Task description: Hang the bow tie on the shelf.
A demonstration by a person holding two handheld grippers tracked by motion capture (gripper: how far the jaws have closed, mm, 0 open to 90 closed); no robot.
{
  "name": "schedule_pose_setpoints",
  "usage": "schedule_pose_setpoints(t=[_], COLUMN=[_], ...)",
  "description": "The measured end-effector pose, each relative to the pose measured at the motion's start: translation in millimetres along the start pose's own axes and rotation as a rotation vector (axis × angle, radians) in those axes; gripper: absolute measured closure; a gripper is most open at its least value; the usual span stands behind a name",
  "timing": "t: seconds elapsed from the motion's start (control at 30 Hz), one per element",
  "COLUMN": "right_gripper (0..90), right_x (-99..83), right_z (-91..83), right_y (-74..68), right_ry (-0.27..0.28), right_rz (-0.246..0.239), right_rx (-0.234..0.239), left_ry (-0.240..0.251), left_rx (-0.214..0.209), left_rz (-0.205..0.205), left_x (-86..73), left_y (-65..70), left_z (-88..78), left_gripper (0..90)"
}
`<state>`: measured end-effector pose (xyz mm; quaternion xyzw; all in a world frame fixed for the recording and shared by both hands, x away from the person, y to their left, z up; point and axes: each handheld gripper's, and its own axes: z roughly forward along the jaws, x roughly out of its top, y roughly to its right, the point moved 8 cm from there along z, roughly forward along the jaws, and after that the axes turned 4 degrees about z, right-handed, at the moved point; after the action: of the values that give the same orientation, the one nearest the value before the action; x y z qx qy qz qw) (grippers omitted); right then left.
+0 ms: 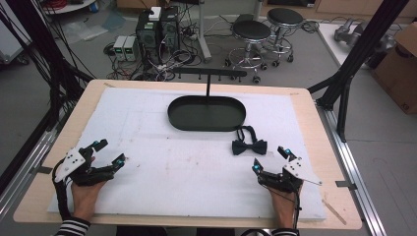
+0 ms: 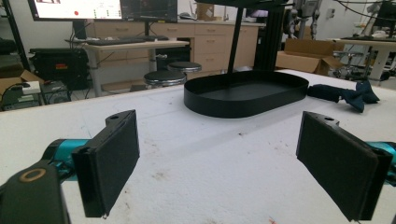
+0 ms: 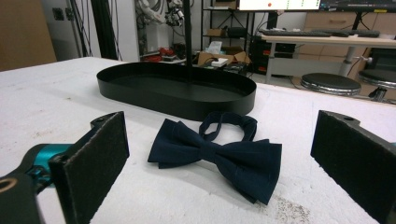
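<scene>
- The dark navy fabric bow tie [image 1: 249,146] lies flat on the white foam sheet [image 1: 187,172] that covers my wooden worktop [image 1: 322,147], right of centre, just in front of the tray's right end and near my right tool, touching neither.
- On the far left, my left hand [image 1: 86,191] in a striped sleeve rests on the near-left part of the sheet and holds my left tool [image 1: 109,153].
- My left tool is released: in the left gripper view [image 2: 219,161] its two black padded jaws stand wide apart with bare white foam between them, and they hold nothing.
- In the middle, towards the far edge, sits the black oval metal tray [image 1: 206,114] with a low wall; a thin black post [image 1: 208,87] rises from its far side to a black crossbar [image 1: 209,73] with small pegs hanging under it.
- In the left gripper view the tray [image 2: 246,100] is ahead and right of centre, and the bow tie [image 2: 345,94] lies just beyond its right end.
- In the right gripper view the bow tie [image 3: 219,157] lies straight ahead between the jaws, wings spread, its neck strap curled in a loop behind the knot, the tray [image 3: 177,95] just behind it.
- On the right, my right tool [image 1: 270,158] is also released [image 3: 219,163]: jaws spread wide, gripping nothing, the tie a little way ahead.
- My right hand [image 1: 284,204] rests on the near-right part of the sheet.
</scene>
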<state>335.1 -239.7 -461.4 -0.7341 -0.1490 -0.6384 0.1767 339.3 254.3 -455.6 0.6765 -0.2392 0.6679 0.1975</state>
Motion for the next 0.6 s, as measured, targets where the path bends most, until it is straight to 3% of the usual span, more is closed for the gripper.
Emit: schedule_pose_setpoints(t=[0.6], right_gripper=[3.1], right_x=[0.3], right_z=[-0.8], right_y=[0.8], right_ry=[0.007], right_rz=[0.013], right_rx=[0.002], left_ry=[-0.014], left_rx=[0.010], left_rz=[0.005], left_x=[-0.6], left_y=[0.4], left_z=[1.8], left_gripper=[13.8])
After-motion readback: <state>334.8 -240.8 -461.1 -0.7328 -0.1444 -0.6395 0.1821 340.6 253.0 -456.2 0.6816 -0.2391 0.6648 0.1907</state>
